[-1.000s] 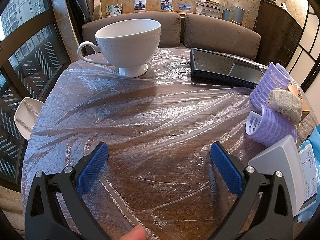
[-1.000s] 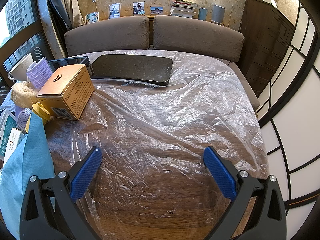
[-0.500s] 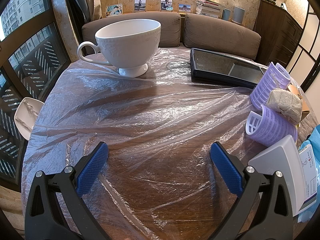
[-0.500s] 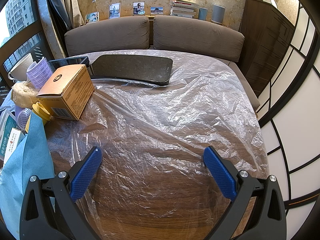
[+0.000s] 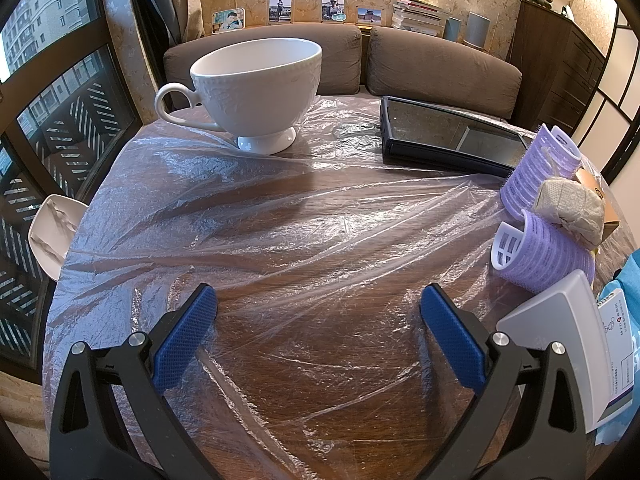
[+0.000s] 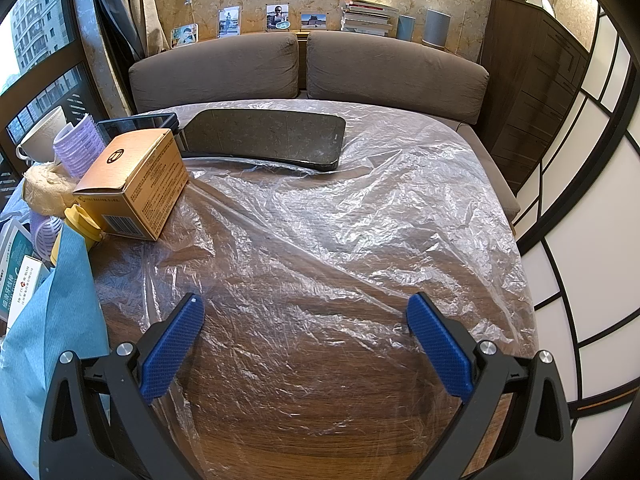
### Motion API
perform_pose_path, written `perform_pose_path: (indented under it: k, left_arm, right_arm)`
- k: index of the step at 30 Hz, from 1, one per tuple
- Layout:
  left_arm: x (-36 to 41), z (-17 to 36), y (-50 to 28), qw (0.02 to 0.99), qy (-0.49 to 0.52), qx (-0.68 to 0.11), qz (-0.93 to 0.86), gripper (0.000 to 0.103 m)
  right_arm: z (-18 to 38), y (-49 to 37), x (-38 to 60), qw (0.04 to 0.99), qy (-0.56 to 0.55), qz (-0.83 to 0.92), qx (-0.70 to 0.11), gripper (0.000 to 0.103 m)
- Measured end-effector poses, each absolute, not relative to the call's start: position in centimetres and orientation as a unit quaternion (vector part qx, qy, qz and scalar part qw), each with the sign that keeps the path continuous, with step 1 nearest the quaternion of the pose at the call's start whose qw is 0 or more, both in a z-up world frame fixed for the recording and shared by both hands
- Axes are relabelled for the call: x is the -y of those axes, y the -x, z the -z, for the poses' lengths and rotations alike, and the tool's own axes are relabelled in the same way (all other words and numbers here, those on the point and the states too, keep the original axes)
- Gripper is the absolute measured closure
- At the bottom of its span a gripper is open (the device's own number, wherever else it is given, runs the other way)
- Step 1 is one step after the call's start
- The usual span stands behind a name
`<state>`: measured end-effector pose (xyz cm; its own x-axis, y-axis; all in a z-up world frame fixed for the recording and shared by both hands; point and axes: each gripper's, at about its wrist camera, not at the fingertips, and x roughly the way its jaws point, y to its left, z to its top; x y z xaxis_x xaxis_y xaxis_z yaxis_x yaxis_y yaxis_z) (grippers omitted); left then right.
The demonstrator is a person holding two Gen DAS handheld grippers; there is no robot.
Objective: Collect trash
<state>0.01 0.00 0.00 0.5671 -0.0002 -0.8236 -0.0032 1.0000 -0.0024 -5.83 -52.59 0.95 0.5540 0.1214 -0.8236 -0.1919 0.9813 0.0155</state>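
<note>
A thin clear plastic sheet (image 5: pixel 320 216) lies crumpled over the round wooden table; it also shows in the right wrist view (image 6: pixel 360 216). My left gripper (image 5: pixel 318 320) is open and empty, low over the sheet near the table's front. My right gripper (image 6: pixel 304 324) is open and empty over the sheet. A crumpled beige paper wad (image 5: pixel 570 208) rests on two purple hair rollers (image 5: pixel 540 256) at the left view's right side. A brown cardboard box (image 6: pixel 136 180) sits at the right view's left, by a yellow cap (image 6: pixel 82 220).
A large white cup (image 5: pixel 260 84) stands at the back left. A black tablet (image 5: pixel 448 136) and a second dark tablet (image 6: pixel 268 138) lie at the back. A blue cloth (image 6: pixel 52 320), white boxes (image 5: pixel 560 340) and a sofa (image 6: pixel 304 68) surround the table.
A fingertip seen at the bottom edge of the left wrist view one second ago is gone. Both grippers and all objects have stayed still.
</note>
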Motion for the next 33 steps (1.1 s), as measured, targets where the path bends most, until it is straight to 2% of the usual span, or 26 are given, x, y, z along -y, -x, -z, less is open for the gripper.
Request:
perform_pose_path:
  k: [33]
  left_arm:
    - [0.0, 0.0, 0.0, 0.885, 0.002, -0.465, -0.001, 0.001]
  right_arm:
    - [-0.4, 5.1, 53.0, 0.881, 0.038, -0.086, -0.464, 0.004]
